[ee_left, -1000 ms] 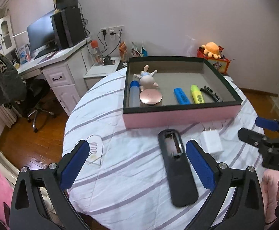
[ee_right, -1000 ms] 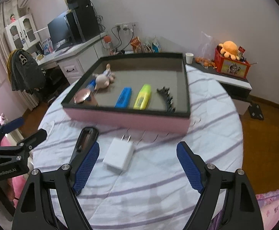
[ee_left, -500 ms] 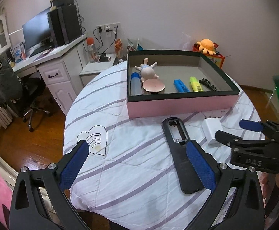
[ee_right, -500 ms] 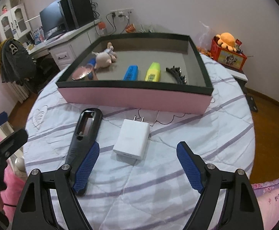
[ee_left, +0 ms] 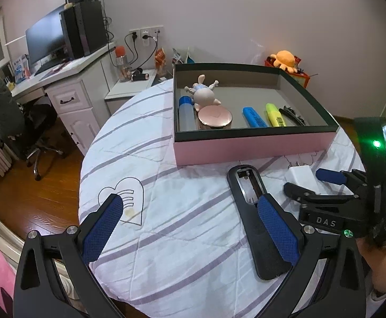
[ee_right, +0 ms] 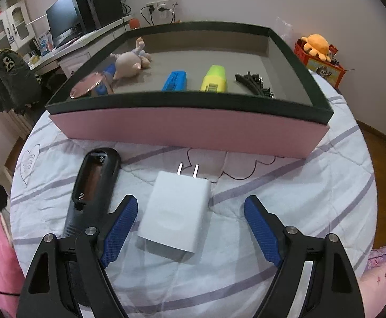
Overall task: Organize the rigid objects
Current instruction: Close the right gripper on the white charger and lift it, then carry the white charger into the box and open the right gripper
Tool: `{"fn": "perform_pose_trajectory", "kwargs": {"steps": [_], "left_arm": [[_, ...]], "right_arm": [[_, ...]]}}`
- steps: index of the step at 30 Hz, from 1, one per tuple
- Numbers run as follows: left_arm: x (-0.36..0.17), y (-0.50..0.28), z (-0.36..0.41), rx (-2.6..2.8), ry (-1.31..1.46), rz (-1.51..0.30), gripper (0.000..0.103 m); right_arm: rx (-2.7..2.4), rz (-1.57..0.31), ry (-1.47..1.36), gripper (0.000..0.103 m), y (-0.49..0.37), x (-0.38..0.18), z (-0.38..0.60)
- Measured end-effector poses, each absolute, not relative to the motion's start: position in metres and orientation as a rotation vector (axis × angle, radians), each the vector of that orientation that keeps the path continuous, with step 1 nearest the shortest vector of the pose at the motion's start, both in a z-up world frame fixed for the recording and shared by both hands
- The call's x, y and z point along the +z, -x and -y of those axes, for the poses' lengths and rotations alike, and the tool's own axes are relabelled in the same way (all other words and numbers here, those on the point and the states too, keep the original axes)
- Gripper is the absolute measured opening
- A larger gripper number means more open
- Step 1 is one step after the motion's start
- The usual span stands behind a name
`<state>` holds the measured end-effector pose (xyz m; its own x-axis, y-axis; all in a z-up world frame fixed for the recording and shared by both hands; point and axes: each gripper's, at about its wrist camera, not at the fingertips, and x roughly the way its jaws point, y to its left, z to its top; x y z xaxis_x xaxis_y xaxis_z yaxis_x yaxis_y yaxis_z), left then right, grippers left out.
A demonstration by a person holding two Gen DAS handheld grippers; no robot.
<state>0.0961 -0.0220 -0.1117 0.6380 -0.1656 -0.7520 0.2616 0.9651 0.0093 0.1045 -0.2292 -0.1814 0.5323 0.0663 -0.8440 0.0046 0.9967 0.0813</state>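
Observation:
A white plug charger point(ee_right: 177, 212) lies on the striped tablecloth in front of the pink box point(ee_right: 187, 129). My right gripper point(ee_right: 190, 206) hangs low over it, jaws closing, the charger between the blue pads without touching them. From the left wrist view, the right gripper point(ee_left: 305, 180) straddles the charger point(ee_left: 300, 176). A black remote point(ee_right: 92, 182) with its battery bay uncovered lies left of the charger. My left gripper point(ee_left: 190, 212) is open and empty, its right finger over the remote point(ee_left: 248, 198).
The box point(ee_left: 251, 145) holds a doll point(ee_left: 204, 95), a blue-capped bottle point(ee_left: 186, 114), a pink compact point(ee_left: 215, 116), blue point(ee_left: 254, 116) and yellow point(ee_left: 275, 114) highlighters and a black hair clip point(ee_left: 291, 114). A desk point(ee_left: 68, 79) and chair point(ee_left: 33, 132) stand left of the round table.
My right gripper has come down and forward over the charger, which now sits between its fingers, and its jaws have narrowed slightly. The left gripper has barely moved.

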Motion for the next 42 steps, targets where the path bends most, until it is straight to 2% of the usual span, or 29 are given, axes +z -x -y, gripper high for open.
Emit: {"fn": "perform_pose_trajectory", "kwargs": {"steps": [2, 7, 13, 20, 28, 42], "left_arm": [[-0.113, -0.1, 0.024, -0.256, -0.117, -0.849, 0.102], [-0.114, -0.102, 0.032, -0.275, -0.128, -0.851, 0.102], [-0.106, -0.104, 0.028, -0.284, -0.111, -0.83, 0.102], [-0.086, -0.115, 0.026, -0.304, -0.048, -0.773, 0.102], [-0.068, -0.154, 0.044, -0.309, -0.055, -0.747, 0.102], [-0.084, -0.208, 0.052, -0.32, -0.083, -0.766, 0.102]], "right_arm": [[0.038, -1.001, -0.062, 0.073, -0.103, -0.18, 0.231], [0.09, -0.979, -0.039, 0.042, -0.102, -0.178, 0.235], [0.142, -0.969, -0.05, 0.042, -0.097, -0.165, 0.245], [0.222, -0.866, -0.06, 0.042, -0.086, -0.115, 0.246], [0.194, -0.823, -0.078, 0.042, -0.137, -0.085, 0.265], [0.108, -1.035, -0.149, 0.042, -0.287, -0.135, 0.307]]}}
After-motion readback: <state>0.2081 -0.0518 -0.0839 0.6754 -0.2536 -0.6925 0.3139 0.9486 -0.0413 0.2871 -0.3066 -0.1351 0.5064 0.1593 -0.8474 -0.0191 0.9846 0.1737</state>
